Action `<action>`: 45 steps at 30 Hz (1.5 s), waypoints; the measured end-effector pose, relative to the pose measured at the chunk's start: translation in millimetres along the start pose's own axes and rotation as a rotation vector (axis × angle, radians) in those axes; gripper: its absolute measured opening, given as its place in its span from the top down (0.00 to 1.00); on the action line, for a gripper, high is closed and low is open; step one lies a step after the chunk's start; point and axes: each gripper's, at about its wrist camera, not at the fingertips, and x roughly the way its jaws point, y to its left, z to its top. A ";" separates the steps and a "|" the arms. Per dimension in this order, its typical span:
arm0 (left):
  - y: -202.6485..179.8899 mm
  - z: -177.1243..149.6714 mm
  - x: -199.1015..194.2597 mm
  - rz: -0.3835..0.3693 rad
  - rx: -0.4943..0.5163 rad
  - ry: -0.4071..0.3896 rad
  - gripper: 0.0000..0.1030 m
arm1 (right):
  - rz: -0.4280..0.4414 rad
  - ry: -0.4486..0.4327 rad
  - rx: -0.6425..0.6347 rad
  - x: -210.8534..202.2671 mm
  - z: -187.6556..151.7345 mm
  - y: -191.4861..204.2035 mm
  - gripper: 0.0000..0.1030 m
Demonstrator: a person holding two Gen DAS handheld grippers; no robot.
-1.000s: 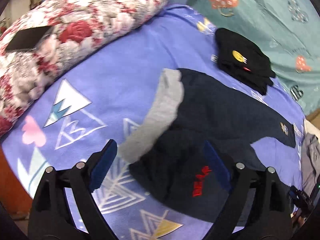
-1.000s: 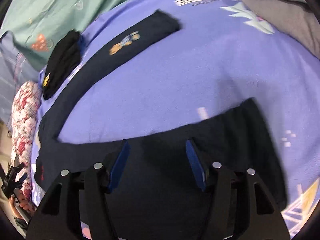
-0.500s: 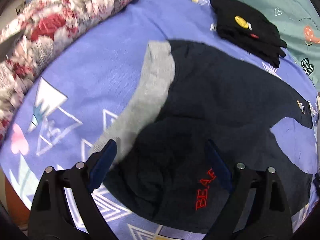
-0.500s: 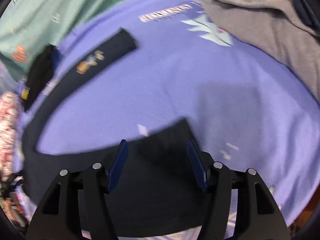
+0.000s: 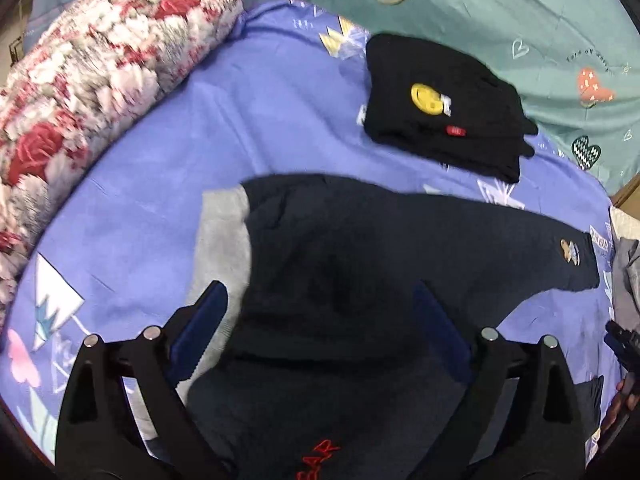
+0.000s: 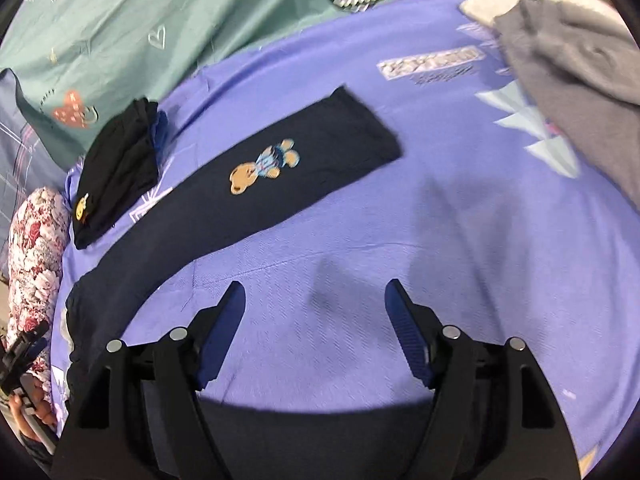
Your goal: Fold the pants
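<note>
The dark navy pants (image 5: 360,264) lie spread on the bed's purple sheet (image 5: 248,120), their grey waistband (image 5: 222,240) toward the flowered pillow (image 5: 92,80). One leg stretches away across the sheet, a small bear patch (image 6: 262,168) near its cuff.

The left hand-held gripper (image 5: 320,320) hovers over the seat of the pants with its jaws spread wide; they have just been opening a little further, and though cloth lies beneath them, the blue pads (image 5: 200,328) press on nothing. Red stitched letters (image 5: 318,458) show on the fabric at the lower edge of the left wrist view.

The right hand-held gripper (image 6: 316,320) also stands open and empty, its jaws having just widened, with bare purple sheet between them. The other leg of the pants runs under its base.

A folded black garment (image 5: 440,108) with a yellow smiley sits beyond the pants, next to a teal sheet (image 5: 500,20). A grey garment (image 6: 576,80) lies crumpled at the far right of the bed.
</note>
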 end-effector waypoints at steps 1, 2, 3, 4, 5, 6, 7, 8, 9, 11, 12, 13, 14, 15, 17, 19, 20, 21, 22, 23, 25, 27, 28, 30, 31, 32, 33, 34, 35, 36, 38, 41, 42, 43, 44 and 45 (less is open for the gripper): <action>0.4 -3.8 7.5 0.005 0.005 0.016 0.07 | 0.011 0.013 0.005 7.4 2.5 1.6 0.29; 1.2 -7.0 16.7 0.015 0.013 0.031 0.07 | 0.022 0.020 0.008 13.4 6.0 4.7 0.29; 2.7 -9.2 24.0 0.026 0.016 0.039 0.07 | 0.039 0.020 0.004 18.4 10.4 10.5 0.29; 4.1 -9.5 30.8 0.036 0.019 0.045 0.07 | 0.051 0.019 -0.005 21.9 14.2 15.9 0.29; 5.3 -9.8 34.4 0.041 0.021 0.048 0.07 | 0.066 0.017 -0.017 25.3 18.7 22.6 0.29; 6.9 -9.8 37.4 0.050 0.024 0.053 0.07 | 0.093 0.013 -0.033 29.8 25.4 32.5 0.29; 8.8 -7.0 43.3 0.070 0.027 0.061 0.07 | 0.114 0.012 -0.044 32.7 29.2 38.9 0.29; 10.8 -4.9 46.3 0.089 0.027 0.067 0.07 | 0.136 0.013 -0.055 35.9 32.4 45.3 0.29; 13.2 -1.8 49.9 0.107 0.024 0.070 0.07 | 0.162 0.024 -0.069 41.0 35.1 52.8 0.29; 18.2 3.5 55.3 0.122 0.008 0.071 0.07 | 0.189 0.055 -0.097 53.0 38.1 64.7 0.29; 19.9 4.9 58.4 0.123 0.001 0.081 0.07 | 0.166 0.066 -0.135 62.7 38.8 72.5 0.29; 21.4 6.3 61.7 0.123 0.002 0.088 0.07 | 0.139 0.076 -0.165 70.0 38.7 77.1 0.29; 22.1 7.1 64.0 0.135 0.011 0.087 0.07 | 0.114 0.098 -0.188 79.9 39.1 79.7 0.29; 21.2 7.5 66.4 0.154 0.028 0.084 0.07 | 0.098 0.119 -0.196 87.7 39.6 78.6 0.29; 21.0 8.9 71.3 0.173 0.053 0.088 0.05 | 0.129 0.109 -0.193 91.2 44.0 71.7 0.29; 27.6 12.9 77.2 0.170 0.035 0.102 0.02 | 0.085 0.090 -0.155 89.1 50.9 60.7 0.29; 31.1 15.4 78.4 0.167 0.014 0.109 0.02 | -0.015 0.055 -0.131 86.3 56.8 51.7 0.29; 34.9 18.1 78.7 0.168 -0.007 0.115 0.02 | -0.093 0.028 -0.122 84.6 59.9 46.1 0.29; 39.3 21.7 78.4 0.180 -0.031 0.117 0.02 | -0.159 0.005 -0.112 82.2 62.3 40.9 0.29; 40.6 22.9 77.3 0.186 -0.042 0.117 0.02 | -0.181 -0.008 -0.103 79.0 63.5 37.7 0.29; 40.7 24.5 72.2 0.195 -0.051 0.108 0.02 | -0.075 0.000 -0.116 70.5 59.9 40.9 0.29; 34.5 22.8 62.4 0.210 -0.024 0.075 0.02 | -0.056 -0.015 -0.170 60.9 51.3 49.7 0.27; 30.1 21.5 57.7 0.216 -0.006 0.062 0.02 | -0.072 -0.021 -0.186 58.5 48.3 51.0 0.25; 20.4 18.4 45.7 0.209 0.030 0.034 0.02 | -0.088 -0.021 -0.186 54.1 43.4 46.7 0.21; 16.4 16.8 40.1 0.203 0.042 0.018 0.02 | -0.084 -0.018 -0.166 52.8 42.3 41.5 0.20; 11.5 14.7 33.1 0.201 0.058 0.000 0.02 | -0.074 -0.016 -0.141 52.3 43.1 34.1 0.20; 7.3 13.2 27.1 0.202 0.071 -0.015 0.02 | -0.057 -0.011 -0.102 49.8 42.9 23.6 0.20; 3.7 11.8 21.7 0.197 0.083 -0.029 0.02 | -0.047 -0.009 -0.083 45.9 43.3 16.7 0.20; -0.8 9.8 14.7 0.185 0.098 -0.044 0.02 | -0.038 -0.006 -0.059 43.6 42.8 8.2 0.20; -4.9 7.9 8.9 0.173 0.110 -0.055 0.02 | -0.037 -0.003 -0.050 41.2 43.2 0.1 0.20; -12.4 5.7 1.2 0.157 0.123 -0.067 0.02 | -0.046 0.002 -0.044 38.6 41.0 -7.8 0.20; -20.7 -0.1 -3.0 0.133 0.138 -0.073 0.02 | -0.032 0.010 -0.059 34.8 33.0 -14.7 0.20; -23.6 -3.2 -2.9 0.131 0.147 -0.074 0.02 | -0.027 0.018 -0.066 36.0 30.8 -14.3 0.20; -27.9 -7.1 -3.0 0.133 0.155 -0.073 0.02 | -0.019 0.029 -0.071 38.0 28.9 -13.3 0.20; -30.7 -11.4 0.2 0.135 0.166 -0.062 0.02 | -0.006 0.041 -0.068 41.8 27.4 -11.4 0.20; -34.5 -16.8 1.0 0.133 0.173 -0.052 0.02 | 0.005 0.049 -0.060 43.3 25.3 -11.3 0.20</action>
